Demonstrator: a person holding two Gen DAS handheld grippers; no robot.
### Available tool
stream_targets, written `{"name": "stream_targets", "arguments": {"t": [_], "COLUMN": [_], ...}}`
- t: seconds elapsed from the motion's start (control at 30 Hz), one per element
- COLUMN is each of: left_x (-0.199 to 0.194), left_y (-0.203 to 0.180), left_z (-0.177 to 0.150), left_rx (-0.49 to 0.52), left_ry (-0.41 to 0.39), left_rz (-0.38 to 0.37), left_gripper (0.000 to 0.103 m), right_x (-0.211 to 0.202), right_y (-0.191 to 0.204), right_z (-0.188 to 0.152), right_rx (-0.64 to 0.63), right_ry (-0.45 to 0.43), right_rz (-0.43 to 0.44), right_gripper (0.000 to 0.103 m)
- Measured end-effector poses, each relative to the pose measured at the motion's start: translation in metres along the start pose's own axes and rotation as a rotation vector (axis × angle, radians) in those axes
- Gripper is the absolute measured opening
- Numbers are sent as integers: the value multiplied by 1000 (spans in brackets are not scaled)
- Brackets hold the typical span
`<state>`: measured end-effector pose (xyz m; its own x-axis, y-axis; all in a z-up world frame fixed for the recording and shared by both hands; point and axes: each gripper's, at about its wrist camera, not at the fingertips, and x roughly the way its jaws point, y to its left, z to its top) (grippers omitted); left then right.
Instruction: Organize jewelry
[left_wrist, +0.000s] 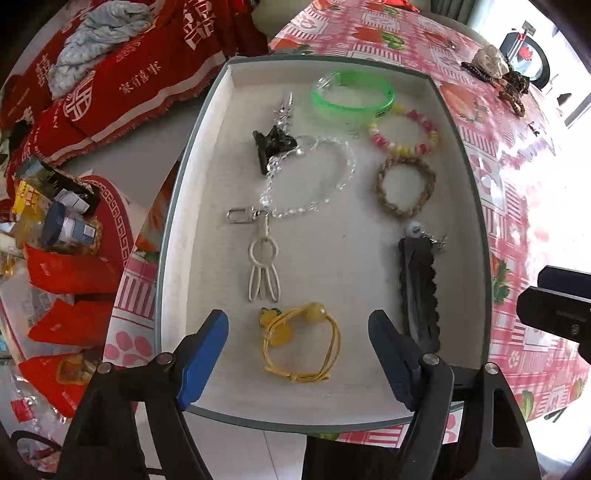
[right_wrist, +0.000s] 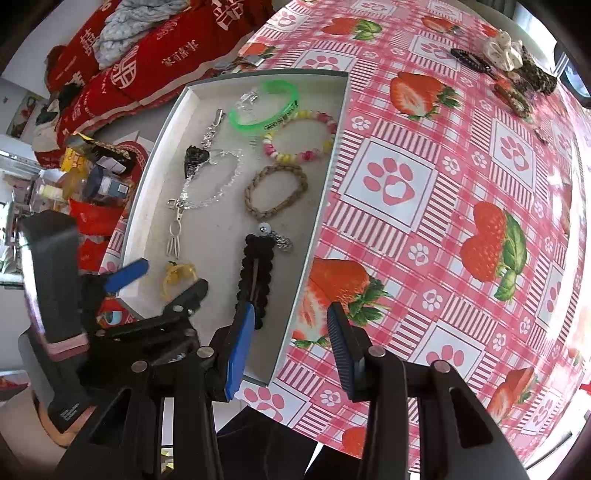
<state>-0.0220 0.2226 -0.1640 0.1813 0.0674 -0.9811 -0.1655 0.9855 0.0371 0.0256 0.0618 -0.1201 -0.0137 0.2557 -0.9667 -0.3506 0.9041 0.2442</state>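
Shallow grey-rimmed tray (left_wrist: 476, 206), white-lined, set on a table covered by a pink strawberry-and-paw-print cloth (right_wrist: 443, 192); it fills the middle of the left wrist view and the centre left of the right wrist view. Contents, top of frame to bottom in the left wrist view: green bangle (left_wrist: 351, 98) at upper centre; pink-and-yellow bead bracelet (left_wrist: 404, 134) touching it below right; braided tan bracelet (left_wrist: 404, 186) just below that; black claw clip (left_wrist: 273, 146) at centre left, overlapping a clear bead chain (left_wrist: 332, 184) with a silver clasp and white rabbit-shaped charm (left_wrist: 263, 267); black scalloped hair clip (left_wrist: 419, 288) at right, a small charm at its upper end; yellow cord bracelet (left_wrist: 299, 343) with amber beads at lower centre. Left gripper (left_wrist: 297, 354): jaws released, standing wide apart to either side of the yellow cord bracelet, pads clear of it. Right gripper (right_wrist: 291, 347): jaws partly open with nothing between them, hanging over the tray's right wall at the bottom of the right wrist view. Further loose pieces (right_wrist: 509, 62) lie on the cloth at upper right, well apart from the tray.
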Motion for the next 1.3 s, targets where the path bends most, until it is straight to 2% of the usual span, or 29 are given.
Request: {"name": "stream_targets", "arguments": {"t": [0.37,0.4,0.43,0.7,0.93,1.2,1.27,1.3], "left_x": [-20,-22,-25,-54,-90,-117,-121,-123], "left_y": [-3,-2,-1,6,17,28,30,31], "left_z": [2,2,1,-4,-3,-5,-6,-6], "left_rx": [-10,-11,-15,-42,-71,-112,-122,-126], "left_ry": [-1,-1,-5,-40,-92,-130,-133,-133], "left_rz": [-11,-9,-1,11,33,53,51,50], "left_gripper": [84,98,103,103,103,103,103,103], "right_x": [-9,-11,-12,-31,-58,-83,-86,-88], "right_y": [-6,-5,-5,5,24,39,42,43], "right_z": [5,6,6,9,11,12,12,12], "right_rx": [15,14,13,-18,-93,-138,-143,-145], "right_ry": [-6,-6,-6,-30,-85,-148,-158,-169], "right_rz": [-10,-12,-14,-29,-73,-119,-122,-123], "right_gripper": [44,44,44,52,81,82,94,94]}}
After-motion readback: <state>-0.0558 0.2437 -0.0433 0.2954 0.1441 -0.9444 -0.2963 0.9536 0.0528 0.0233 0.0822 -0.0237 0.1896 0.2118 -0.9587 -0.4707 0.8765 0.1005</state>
